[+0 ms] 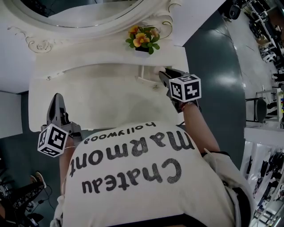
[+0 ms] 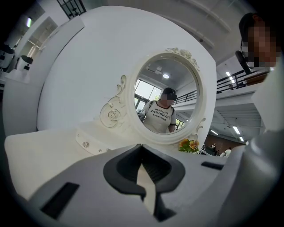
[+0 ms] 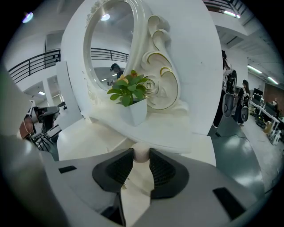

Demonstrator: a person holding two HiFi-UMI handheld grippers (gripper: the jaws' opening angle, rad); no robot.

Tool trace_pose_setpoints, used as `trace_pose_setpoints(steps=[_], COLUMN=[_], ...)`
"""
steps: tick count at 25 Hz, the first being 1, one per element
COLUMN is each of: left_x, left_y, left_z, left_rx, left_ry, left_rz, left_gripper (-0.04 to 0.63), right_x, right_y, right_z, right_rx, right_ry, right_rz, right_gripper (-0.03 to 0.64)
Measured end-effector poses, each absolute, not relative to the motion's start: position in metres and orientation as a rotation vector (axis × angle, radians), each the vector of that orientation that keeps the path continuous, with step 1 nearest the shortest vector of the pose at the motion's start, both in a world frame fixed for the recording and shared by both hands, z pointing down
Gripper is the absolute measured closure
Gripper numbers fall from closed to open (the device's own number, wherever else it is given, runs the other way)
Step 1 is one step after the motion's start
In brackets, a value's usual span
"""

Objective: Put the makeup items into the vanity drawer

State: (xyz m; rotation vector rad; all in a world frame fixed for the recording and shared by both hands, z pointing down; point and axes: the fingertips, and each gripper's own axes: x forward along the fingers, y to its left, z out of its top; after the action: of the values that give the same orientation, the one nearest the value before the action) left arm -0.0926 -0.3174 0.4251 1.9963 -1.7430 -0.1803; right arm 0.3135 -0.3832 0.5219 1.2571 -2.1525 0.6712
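Note:
My right gripper [image 3: 141, 156] is shut on a small pale round makeup item [image 3: 142, 153], pinched at the fingertips. In the head view this gripper [image 1: 163, 73] hangs over the back right of the white vanity top [image 1: 106, 97], by a small white boxy part [image 1: 147, 75] that looks like a pulled-out drawer. My left gripper [image 1: 55, 101] is low at the vanity's front left corner. Its jaws meet at the tips with nothing between them [image 2: 142, 148]. A small drawer front with a crystal knob [image 2: 85, 144] sits under the mirror on the left.
A big oval mirror [image 1: 80, 13] in an ornate white frame backs the vanity. A white pot of orange flowers [image 1: 143, 39] stands on the raised shelf just behind my right gripper. The person's white printed shirt [image 1: 137, 177] hides the vanity's front edge. Grey floor [image 1: 213, 62] lies to the right.

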Motion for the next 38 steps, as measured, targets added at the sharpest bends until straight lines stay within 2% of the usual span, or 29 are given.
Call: trace_pose_setpoints(steps=[9, 38], left_x=[-0.09, -0.091], left_y=[-0.313, -0.304], left_z=[0.427, 0.434], left_rx=[1.988, 1.943], left_ry=[-1.745, -1.753], left_rz=[-0.19, -0.225], left_gripper=[0.586, 0.586], right_x=[0.308, 0.292], right_y=[-0.376, -0.384], right_z=[0.532, 0.558], right_rx=[1.111, 0.97], right_ry=[-2.074, -1.992], right_rz=[0.496, 0.494], right_gripper=[0.485, 0.482])
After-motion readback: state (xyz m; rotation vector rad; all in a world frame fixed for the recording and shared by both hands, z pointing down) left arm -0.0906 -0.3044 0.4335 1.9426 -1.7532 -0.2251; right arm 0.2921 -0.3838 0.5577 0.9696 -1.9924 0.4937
